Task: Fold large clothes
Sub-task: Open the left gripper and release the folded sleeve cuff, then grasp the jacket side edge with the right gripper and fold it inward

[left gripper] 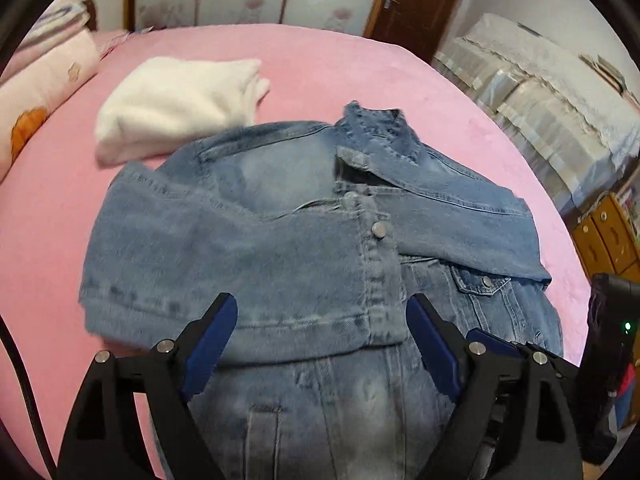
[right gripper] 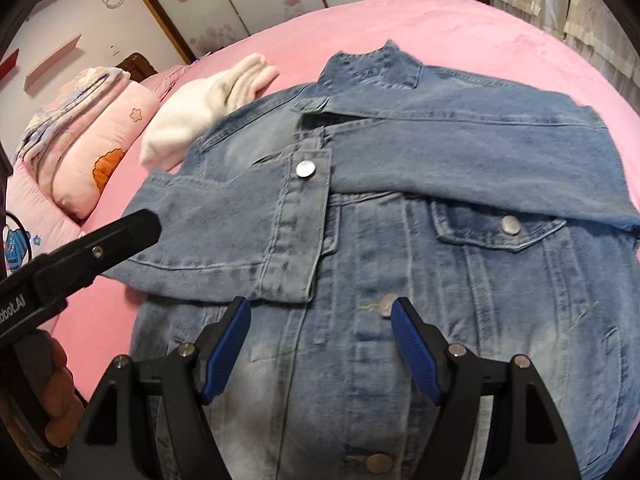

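Jacket [right gripper: 400, 240] lies front up on the pink bed [right gripper: 460, 28], both sleeves folded across its chest, a white garment [right gripper: 192, 116] beside its shoulder. We see our left gripper [left gripper: 322, 320] and right gripper [right gripper: 320, 320] above it, both spread wide, grasping nothing.

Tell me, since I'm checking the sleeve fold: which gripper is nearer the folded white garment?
Left. The left gripper hangs over the jacket's side nearer the white garment; the right gripper hangs over the button placket, further away.
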A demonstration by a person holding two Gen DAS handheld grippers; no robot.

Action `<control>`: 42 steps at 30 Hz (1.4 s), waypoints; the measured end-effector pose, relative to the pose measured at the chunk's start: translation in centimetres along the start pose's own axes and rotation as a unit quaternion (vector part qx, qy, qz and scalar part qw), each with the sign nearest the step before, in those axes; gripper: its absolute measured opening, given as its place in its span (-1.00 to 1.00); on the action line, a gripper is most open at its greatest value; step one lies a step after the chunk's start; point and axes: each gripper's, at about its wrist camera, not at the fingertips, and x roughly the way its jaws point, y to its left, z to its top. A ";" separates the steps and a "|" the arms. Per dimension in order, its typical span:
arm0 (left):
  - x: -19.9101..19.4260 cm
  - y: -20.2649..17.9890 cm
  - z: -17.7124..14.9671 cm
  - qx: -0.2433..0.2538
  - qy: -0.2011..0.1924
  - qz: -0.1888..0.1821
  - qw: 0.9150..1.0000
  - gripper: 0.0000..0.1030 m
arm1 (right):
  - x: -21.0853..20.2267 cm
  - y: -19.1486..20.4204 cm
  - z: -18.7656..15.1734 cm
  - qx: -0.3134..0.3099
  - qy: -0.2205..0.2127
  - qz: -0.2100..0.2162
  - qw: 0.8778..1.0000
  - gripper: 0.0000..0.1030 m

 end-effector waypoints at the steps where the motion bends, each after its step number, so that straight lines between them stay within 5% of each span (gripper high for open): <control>1: -0.2 0.7 -0.4 -0.008 0.000 0.004 1.000 0.66 | 0.1 0.0 -0.1 0.002 0.004 0.007 1.000 0.42; 5: -1.1 3.8 -2.2 -0.039 0.005 0.031 0.999 0.66 | 0.7 -0.6 -0.3 0.022 0.017 0.036 0.999 0.41; 12: -2.1 8.5 -4.8 -0.089 0.015 0.062 0.994 0.66 | 3.1 -0.9 -1.4 0.065 0.050 0.113 0.990 0.09; 21: -1.0 10.1 -5.4 -0.107 0.022 0.068 0.992 0.66 | 5.6 0.6 -0.6 0.087 0.042 0.155 0.983 0.08; 30: 0.0 10.3 -5.6 -0.107 0.033 0.070 0.991 0.66 | 8.2 0.2 1.3 0.122 0.041 0.155 0.980 -0.65; 36: 0.5 11.3 -6.2 -0.122 0.039 0.073 0.989 0.66 | 3.7 5.3 2.9 -0.018 -0.018 0.119 0.993 -0.75; 42: 0.4 11.7 -6.1 -0.133 0.031 0.075 0.988 0.66 | -1.0 11.8 8.8 -0.139 -0.106 0.119 0.977 -0.76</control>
